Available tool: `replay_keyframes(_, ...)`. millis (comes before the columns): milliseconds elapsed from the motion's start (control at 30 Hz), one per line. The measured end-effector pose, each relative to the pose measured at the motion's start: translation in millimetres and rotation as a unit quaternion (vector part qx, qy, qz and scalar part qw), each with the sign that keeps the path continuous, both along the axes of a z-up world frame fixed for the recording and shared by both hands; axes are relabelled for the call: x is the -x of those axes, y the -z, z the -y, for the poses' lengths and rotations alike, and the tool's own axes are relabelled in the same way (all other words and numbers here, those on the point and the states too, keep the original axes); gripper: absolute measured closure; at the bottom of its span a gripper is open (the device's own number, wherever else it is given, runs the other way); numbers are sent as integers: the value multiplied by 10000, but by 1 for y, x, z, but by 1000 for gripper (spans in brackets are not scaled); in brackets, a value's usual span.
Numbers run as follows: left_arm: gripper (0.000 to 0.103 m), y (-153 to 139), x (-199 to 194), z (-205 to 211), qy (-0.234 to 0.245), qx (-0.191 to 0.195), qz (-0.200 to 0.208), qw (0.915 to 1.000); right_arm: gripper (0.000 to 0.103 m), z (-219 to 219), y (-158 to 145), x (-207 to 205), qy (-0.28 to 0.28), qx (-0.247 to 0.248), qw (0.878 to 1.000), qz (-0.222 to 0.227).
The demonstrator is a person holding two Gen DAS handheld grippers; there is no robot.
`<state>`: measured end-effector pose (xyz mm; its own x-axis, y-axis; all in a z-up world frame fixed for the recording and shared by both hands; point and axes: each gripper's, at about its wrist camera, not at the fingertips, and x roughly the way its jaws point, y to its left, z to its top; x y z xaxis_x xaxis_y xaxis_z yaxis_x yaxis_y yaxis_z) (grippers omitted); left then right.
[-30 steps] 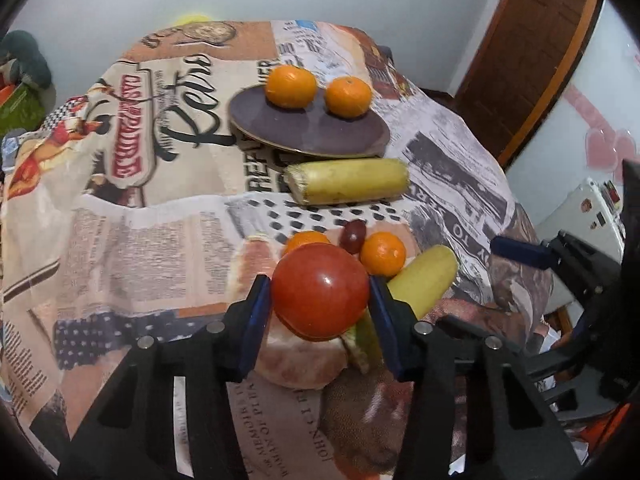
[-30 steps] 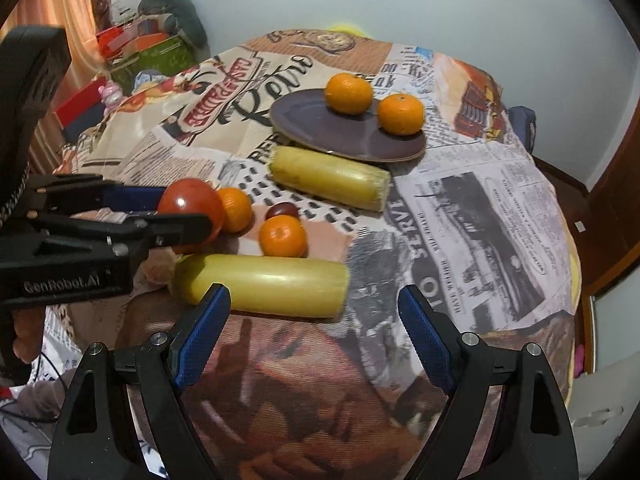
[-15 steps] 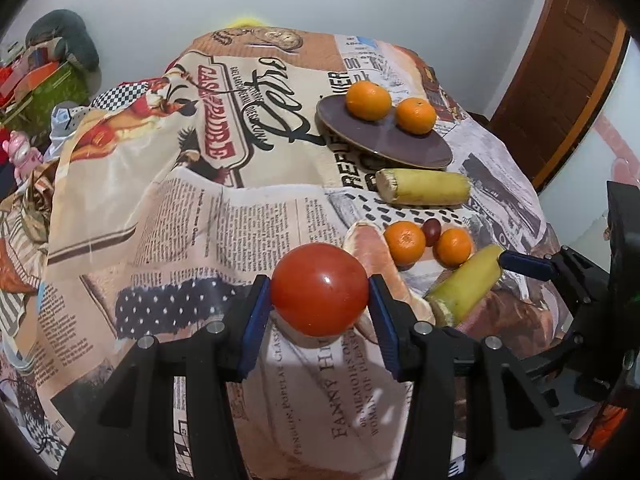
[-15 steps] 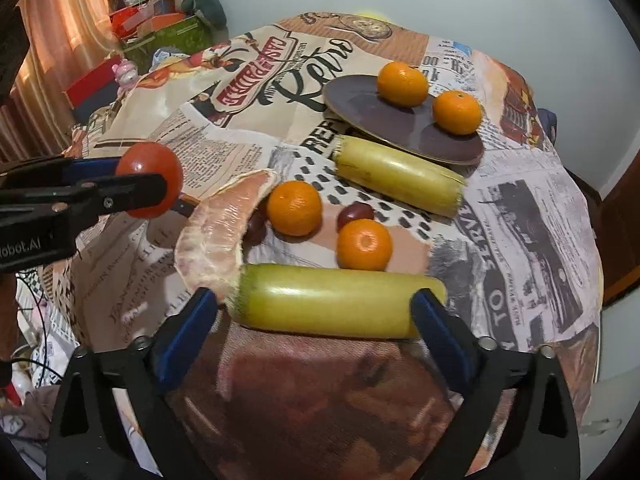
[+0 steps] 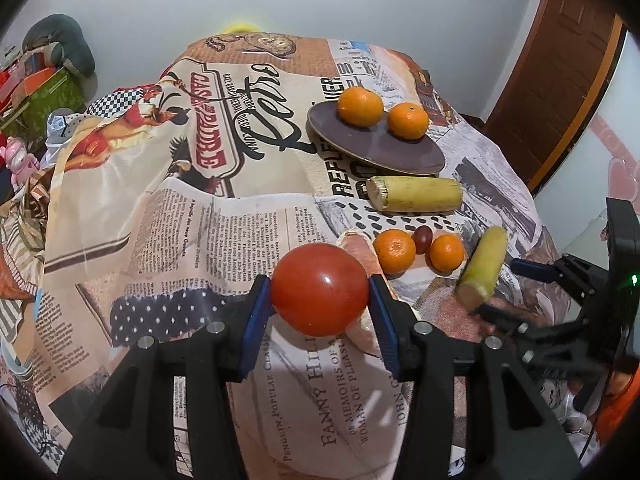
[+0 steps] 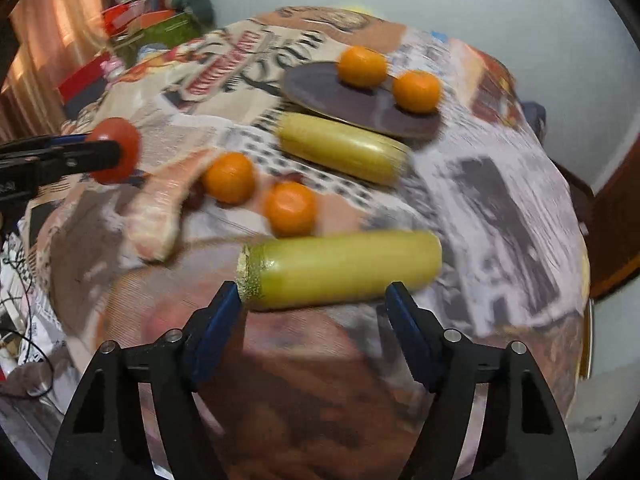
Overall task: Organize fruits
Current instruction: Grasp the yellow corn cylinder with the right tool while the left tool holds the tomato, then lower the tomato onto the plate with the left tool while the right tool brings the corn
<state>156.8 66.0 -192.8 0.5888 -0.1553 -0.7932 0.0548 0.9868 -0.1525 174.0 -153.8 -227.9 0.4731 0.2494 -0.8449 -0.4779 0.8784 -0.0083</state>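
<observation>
My left gripper is shut on a red tomato and holds it above the tablecloth; it shows at the left of the right wrist view. My right gripper is open, its fingertips on either side of the near yellow-green cylinder fruit. A second such fruit lies by the dark plate, which holds two oranges. Two more oranges and a dark grape lie between. A peeled pomelo wedge lies left of them.
The table is covered by a newspaper-print cloth that drops off at the edges. Boxes and soft toys stand to the far left. A brown door is at the right. The right wrist view is motion-blurred.
My left gripper has carried the tomato left and back, away from the fruit cluster. My right gripper has moved forward and closer onto the near yellow-green fruit.
</observation>
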Motion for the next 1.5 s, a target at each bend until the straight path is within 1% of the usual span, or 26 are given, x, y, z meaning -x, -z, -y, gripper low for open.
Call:
replay_keyframes(67, 54, 1, -1, 2, 20, 2, -7, 10000, 35, 17, 2, -4, 147, 1, 9999, -68)
replay_keyframes(200, 54, 4, -2, 5, 43, -13, -33, 10000, 43, 41, 4, -12, 415, -15, 9989, -221)
replay_keyframes(267, 54, 4, -3, 6, 48, -14, -42, 10000, 43, 48, -1, -13, 465, -187, 9984, -267)
replay_keyframes(367, 54, 3, -4, 7, 61, -27, -22, 10000, 43, 57, -17, -14, 566, -592, 9965, -165)
replay_keyframes(467, 54, 2, -5, 7, 59, -37, 5, 10000, 43, 61, -24, -25, 827, -781, 9934, -130)
replay_keyframes(567, 54, 2, -7, 6, 46, -15, 15, 10000, 43, 61, -16, -45, 1151, -907, 9887, -322)
replay_keyframes(667, 54, 2, -7, 5, 40, -25, 19, 10000, 43, 59, -1, -60, 1322, -920, 9855, -541)
replay_keyframes(700, 54, 3, -7, 5, 45, -22, 12, 10000, 43, 58, 3, -63, 1345, -996, 9840, -612)
replay_keyframes(733, 54, 3, -7, 5, 51, -19, 6, 10000, 40, 56, 9, -65, 1354, -1087, 9819, -758)
replay_keyframes(800, 54, 4, -8, 4, 49, -31, -7, 10000, 41, 51, 14, -66, 1389, -1179, 9800, -794)
replay_keyframes(867, 54, 6, -10, 4, 37, -37, -28, 10000, 45, 45, 18, -65, 1276, -1240, 9806, -817)
replay_keyframes(933, 54, 7, -12, 5, 26, -30, -46, 10000, 52, 43, 17, -65, 1200, -1282, 9811, -808)
replay_keyframes(967, 54, 7, -13, 5, 29, -24, -50, 10000, 54, 43, 16, -64, 1149, -1233, 9828, -754)
replay_keyframes(1033, 54, 7, -14, 6, 52, -29, -40, 10000, 62, 44, 12, -61, 1003, -1068, 9873, -622)
replay_keyframes(1133, 54, 6, -17, 8, 86, -58, -13, 9999, 67, 51, 10, -61, 865, -855, 9912, -524)
replay_keyframes(1233, 54, 5, -22, 10, 108, -89, -2, 9999, 67, 55, 12, -68, 771, -803, 9919, -605)
replay_keyframes(1333, 54, 5, -29, 12, 122, -83, 6, 9999, 66, 54, 14, -77, 837, -797, 9912, -642)
replay_keyframes(1400, 54, 4, -35, 14, 133, -88, 13, 9999, 65, 53, 16, -85, 876, -778, 9911, -631)
replay_keyframes(1500, 54, 2, -42, 17, 167, -119, 30, 9998, 67, 51, 18, -91, 896, -797, 9912, -569)
